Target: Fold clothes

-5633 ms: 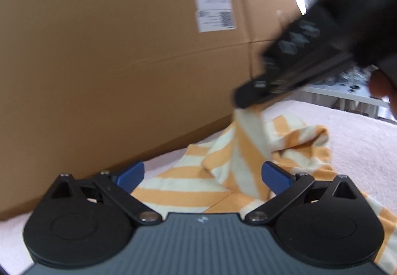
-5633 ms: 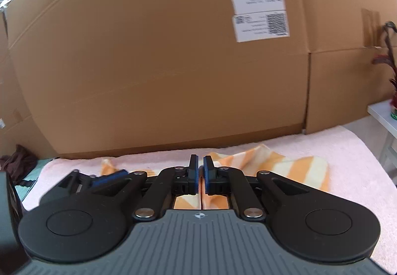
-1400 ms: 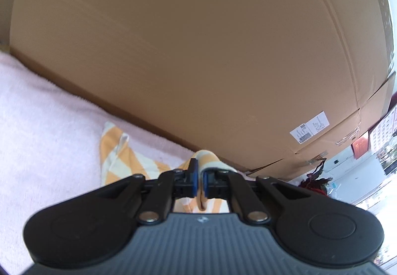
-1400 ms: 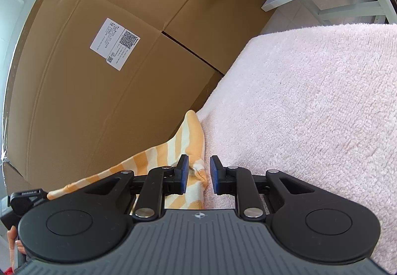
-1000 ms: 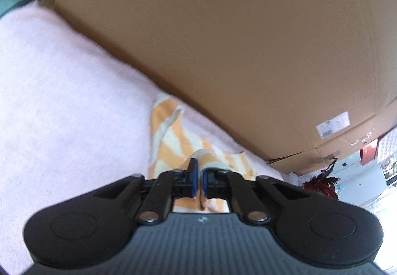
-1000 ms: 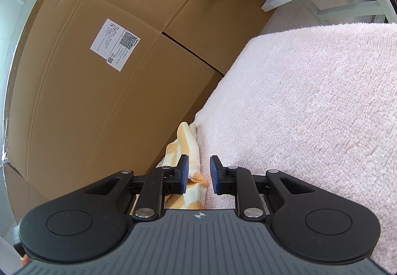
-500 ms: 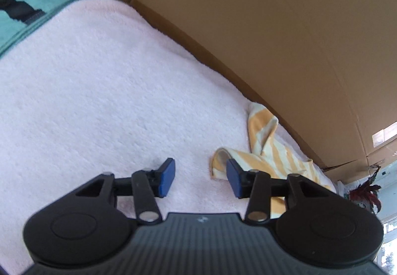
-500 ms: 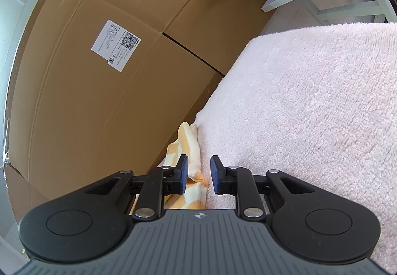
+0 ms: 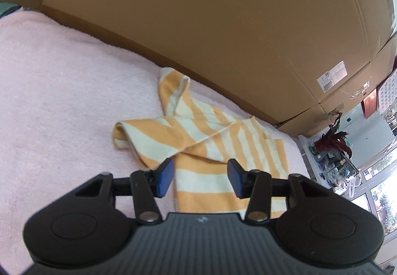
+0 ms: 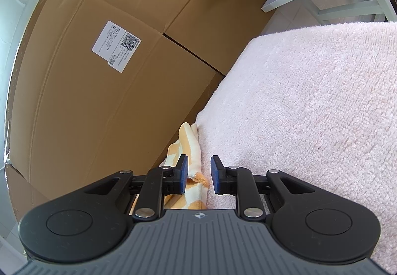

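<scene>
Stripy top (image 9: 223,141) half-folded on the pink towel (image 9: 62,91), right up against the cardboard box (image 9: 223,26)

Looks light and floppy, so I'd pinch hems or corners. Left gripper (image 9: 200,179) gapes wide, empty; right gripper (image 10: 198,174) narrowly parted, gripping nothing, cloth edge (image 10: 191,148) between its pads.

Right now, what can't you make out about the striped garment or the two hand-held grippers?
- Striped garment, left wrist view: its near hem is hidden behind the left hand-held gripper.
- Right wrist view: the right hand-held gripper covers most of the garment; cloth contact unclear.
- Box label: print too small.
</scene>
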`<state>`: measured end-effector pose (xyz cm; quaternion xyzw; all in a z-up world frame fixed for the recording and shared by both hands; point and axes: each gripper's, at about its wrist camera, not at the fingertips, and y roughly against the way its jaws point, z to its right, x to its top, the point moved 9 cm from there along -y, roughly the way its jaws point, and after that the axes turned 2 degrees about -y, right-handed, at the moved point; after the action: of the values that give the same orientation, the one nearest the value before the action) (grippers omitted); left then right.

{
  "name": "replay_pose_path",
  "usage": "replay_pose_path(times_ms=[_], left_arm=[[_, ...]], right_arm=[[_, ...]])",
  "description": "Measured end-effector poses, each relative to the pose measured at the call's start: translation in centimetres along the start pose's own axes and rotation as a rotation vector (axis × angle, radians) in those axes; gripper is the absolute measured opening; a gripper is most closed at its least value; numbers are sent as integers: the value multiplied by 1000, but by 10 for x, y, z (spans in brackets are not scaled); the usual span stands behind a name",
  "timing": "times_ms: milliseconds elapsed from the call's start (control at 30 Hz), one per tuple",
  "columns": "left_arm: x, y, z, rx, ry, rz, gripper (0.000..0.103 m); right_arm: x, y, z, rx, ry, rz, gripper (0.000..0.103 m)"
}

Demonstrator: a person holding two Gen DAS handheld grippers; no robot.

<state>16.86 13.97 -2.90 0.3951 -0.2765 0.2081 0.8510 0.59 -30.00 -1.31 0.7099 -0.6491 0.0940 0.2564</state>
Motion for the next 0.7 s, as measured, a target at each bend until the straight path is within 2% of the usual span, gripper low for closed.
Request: replay_pose_path(times_ms=[67, 300, 500, 567, 633, 700], left_arm=[[0, 2, 6, 45, -75, 25, 62], [-17, -3, 10, 387, -605, 69, 63], [-29, -25, 11, 515, -887, 71, 65], [-36, -31, 15, 521, -961, 67, 68], [-39, -35, 17, 520, -987, 62, 68], [-39, -40, 18, 527, -1002, 57, 60]], right_arm=[[0, 1, -1, 2, -1, 1, 21], [1, 1, -3, 12, -5, 2, 23], [0, 0, -5, 21, 2, -3, 23], [0, 0, -7, 27, 9, -7, 23], [-1, 0, -8, 33, 15, -11, 23], [-1, 0, -10, 40, 22, -16, 24]])
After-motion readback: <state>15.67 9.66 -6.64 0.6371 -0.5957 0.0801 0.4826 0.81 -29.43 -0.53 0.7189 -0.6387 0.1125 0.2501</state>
